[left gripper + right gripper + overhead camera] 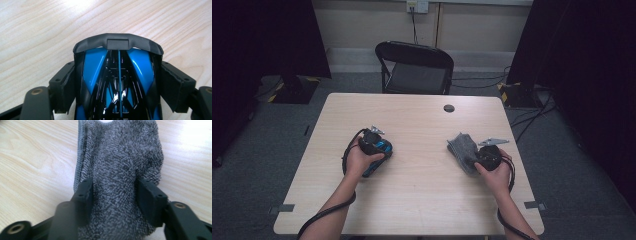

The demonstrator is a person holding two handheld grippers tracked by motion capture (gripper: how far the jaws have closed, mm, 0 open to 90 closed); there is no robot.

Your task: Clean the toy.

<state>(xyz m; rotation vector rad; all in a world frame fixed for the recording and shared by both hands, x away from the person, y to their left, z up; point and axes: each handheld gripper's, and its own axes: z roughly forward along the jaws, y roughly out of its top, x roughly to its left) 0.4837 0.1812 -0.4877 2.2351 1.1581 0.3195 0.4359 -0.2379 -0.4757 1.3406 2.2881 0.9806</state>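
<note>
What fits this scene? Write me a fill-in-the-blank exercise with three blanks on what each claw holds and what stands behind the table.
1. The left claw is clamped on a blue and black toy ____.
2. The right claw grips a folded grey ____.
3. Beyond the far edge of the wooden table stands a black folding ____.

Missing words: car; towel; chair.

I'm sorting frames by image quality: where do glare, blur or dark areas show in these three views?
High view: dim overall, black curtains at both sides, table evenly lit. Left gripper view: blown-out glare on the wood at top, bright reflections on the glossy blue and black toy car, which is sharp. Right gripper view: glare at upper right, the grey towel soft, the near jaws blurred.
</note>
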